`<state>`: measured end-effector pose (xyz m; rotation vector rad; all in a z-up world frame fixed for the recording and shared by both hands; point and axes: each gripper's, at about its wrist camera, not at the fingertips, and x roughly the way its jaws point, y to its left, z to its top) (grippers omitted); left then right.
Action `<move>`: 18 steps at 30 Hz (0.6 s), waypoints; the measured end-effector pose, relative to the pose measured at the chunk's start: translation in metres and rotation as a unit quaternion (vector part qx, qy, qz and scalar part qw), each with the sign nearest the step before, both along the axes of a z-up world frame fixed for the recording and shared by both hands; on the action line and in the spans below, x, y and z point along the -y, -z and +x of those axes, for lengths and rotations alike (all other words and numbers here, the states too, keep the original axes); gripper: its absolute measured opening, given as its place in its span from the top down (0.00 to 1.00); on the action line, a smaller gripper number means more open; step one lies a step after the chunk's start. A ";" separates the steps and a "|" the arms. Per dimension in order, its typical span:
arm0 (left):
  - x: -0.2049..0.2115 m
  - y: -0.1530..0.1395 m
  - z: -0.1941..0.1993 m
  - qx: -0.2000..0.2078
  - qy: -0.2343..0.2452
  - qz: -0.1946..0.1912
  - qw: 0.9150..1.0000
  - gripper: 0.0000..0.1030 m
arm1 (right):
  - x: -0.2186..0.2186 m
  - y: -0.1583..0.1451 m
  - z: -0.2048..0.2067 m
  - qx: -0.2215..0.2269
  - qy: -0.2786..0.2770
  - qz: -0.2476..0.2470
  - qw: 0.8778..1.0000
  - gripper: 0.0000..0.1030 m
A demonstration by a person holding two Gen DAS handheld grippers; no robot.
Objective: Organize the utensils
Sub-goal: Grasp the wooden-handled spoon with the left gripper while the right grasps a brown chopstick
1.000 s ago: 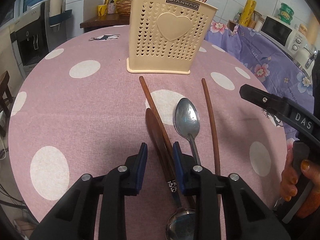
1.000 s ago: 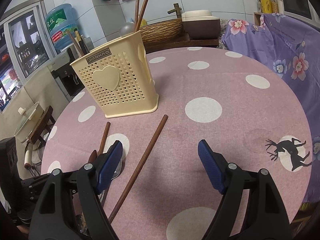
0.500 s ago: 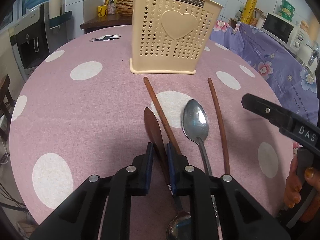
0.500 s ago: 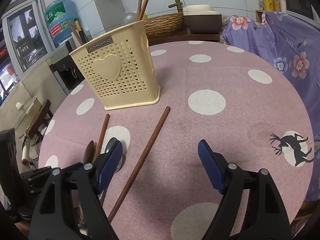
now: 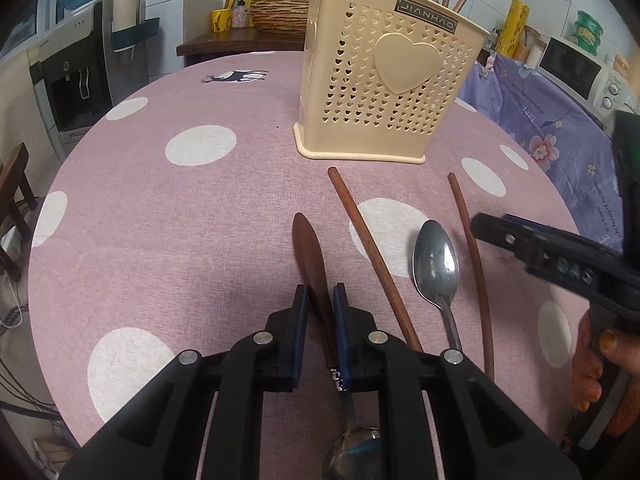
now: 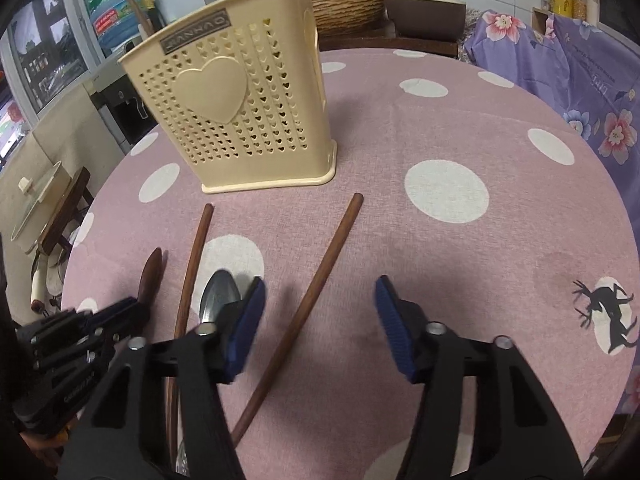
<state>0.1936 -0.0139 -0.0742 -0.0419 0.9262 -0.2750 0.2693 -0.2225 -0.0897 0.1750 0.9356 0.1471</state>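
My left gripper is shut on the brown wooden handle of a spoon whose metal bowl shows below the fingers. It lies on the pink dotted tablecloth. To its right lie a chopstick, a metal spoon and a second chopstick. The cream heart-pattern holder stands behind, with utensils in it. My right gripper hangs low over that second chopstick. Its jaws are closing with the stick between them, pads apart from it.
A purple floral cloth covers a surface right of the round table. A water dispenser and a wooden stool stand on the left. A wicker basket sits on a shelf behind, a microwave at far right.
The left jaws closed on the wooden handle. The right gripper moved forward and down over the right chopstick, and its jaws narrowed.
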 end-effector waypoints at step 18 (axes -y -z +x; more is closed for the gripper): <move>-0.005 -0.008 0.005 0.009 -0.006 -0.002 1.000 0.64 | -0.015 0.006 0.045 -0.017 0.017 -0.028 0.999 0.89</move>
